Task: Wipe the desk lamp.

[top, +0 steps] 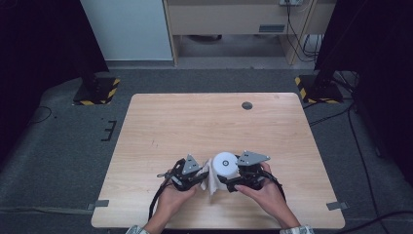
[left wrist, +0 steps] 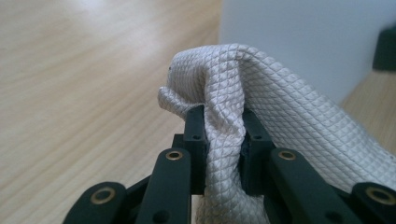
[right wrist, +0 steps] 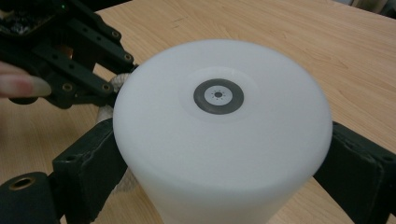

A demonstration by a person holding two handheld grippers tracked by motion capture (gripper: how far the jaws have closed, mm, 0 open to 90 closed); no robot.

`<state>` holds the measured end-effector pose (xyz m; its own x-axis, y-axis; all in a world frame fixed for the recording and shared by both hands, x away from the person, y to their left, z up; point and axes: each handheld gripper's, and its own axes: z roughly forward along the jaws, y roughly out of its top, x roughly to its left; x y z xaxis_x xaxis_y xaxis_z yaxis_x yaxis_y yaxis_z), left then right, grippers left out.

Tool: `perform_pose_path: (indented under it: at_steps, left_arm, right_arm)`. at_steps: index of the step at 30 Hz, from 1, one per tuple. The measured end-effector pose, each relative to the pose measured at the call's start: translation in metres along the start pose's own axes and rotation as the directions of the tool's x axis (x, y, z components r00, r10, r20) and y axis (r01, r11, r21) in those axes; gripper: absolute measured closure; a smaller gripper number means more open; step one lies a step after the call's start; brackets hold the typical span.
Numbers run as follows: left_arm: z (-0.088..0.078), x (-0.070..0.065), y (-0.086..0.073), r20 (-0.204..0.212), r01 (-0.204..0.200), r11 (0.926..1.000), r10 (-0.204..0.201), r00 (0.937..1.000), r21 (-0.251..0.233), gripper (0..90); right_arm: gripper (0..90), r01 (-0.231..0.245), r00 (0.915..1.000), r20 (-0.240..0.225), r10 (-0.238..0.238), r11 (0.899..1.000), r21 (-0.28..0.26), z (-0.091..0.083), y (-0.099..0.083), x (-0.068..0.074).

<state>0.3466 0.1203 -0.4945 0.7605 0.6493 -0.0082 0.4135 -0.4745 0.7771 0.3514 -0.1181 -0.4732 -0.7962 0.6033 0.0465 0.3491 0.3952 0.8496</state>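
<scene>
The white cylinder (top: 225,168) stands upright near the front edge of the counter (top: 204,122); its long axis is vertical, and the flat end with the dark ring mark (right wrist: 218,95) faces up. The right hand-held gripper (top: 233,184) clamps the cylinder wall between widely spread jaws. A quilted white cloth (left wrist: 261,107) hangs against the cylinder's left side. The left hand-held gripper (top: 203,176) is closed tightly on a fold of this cloth.

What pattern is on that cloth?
The cloth is off-white with a small quilted diamond grid, clearest in the left gripper view.
</scene>
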Motion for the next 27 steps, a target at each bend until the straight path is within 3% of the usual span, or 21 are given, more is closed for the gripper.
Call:
perform_pose_path:
  at_steps: [2, 5, 7, 12, 17, 19, 21, 25, 27]
  left_arm:
    - [0.006, -0.001, -0.003, 0.013, -0.003, 0.9994, 0.003, 0.9999, 0.036, 75.8]
    - [0.014, -0.009, -0.007, 0.039, -0.042, 0.9942, 0.038, 0.9985, 0.099, 75.9]
    - [0.011, -0.013, -0.006, 0.051, -0.046, 0.9942, 0.041, 0.9979, 0.097, 75.9]
    - [-0.007, -0.016, 0.004, 0.021, -0.026, 0.9996, 0.026, 0.9994, -0.014, 76.1]
    - [-0.015, -0.006, 0.010, -0.011, -0.009, 0.9943, 0.007, 0.9999, -0.107, 76.1]
    - [-0.015, -0.003, 0.011, -0.010, -0.004, 0.9926, 0.002, 0.9999, -0.121, 76.0]
    - [-0.010, 0.000, 0.008, 0.002, -0.006, 0.9959, 0.006, 1.0000, -0.090, 76.0]
    - [0.007, 0.002, -0.001, 0.020, -0.024, 0.9995, 0.024, 0.9995, 0.018, 76.0]
    - [0.010, 0.002, -0.001, 0.005, -0.036, 0.9990, 0.036, 0.9993, 0.026, 76.0]
  right_arm:
    - [9.0, 0.001, 1.0000, -0.001, -0.001, 1.000, 0.001, 0.000, 0.000, 0.001]
    - [9.0, 0.002, 1.0000, 0.004, -0.002, 1.000, 0.000, 0.000, 0.000, 0.001]
    - [9.0, 0.000, 0.9999, 0.012, 0.000, 1.000, 0.000, 0.000, 0.000, 0.000]
    - [9.0, -0.002, 1.0000, 0.005, 0.002, 1.000, -0.001, -0.002, -0.001, -0.001]
    - [8.9, 0.008, 0.9999, -0.013, -0.008, 1.000, 0.001, -0.002, -0.002, 0.001]
    - [8.9, 0.012, 0.9996, -0.024, -0.012, 1.000, 0.001, -0.002, -0.002, 0.003]
    - [8.9, 0.012, 0.9995, -0.029, -0.012, 1.000, 0.001, -0.001, -0.002, 0.004]
    - [8.9, 0.013, 0.9995, -0.030, -0.013, 1.000, 0.001, -0.001, -0.002, 0.004]
    - [8.9, 0.013, 0.9995, -0.028, -0.013, 1.000, 0.003, -0.001, -0.001, 0.004]
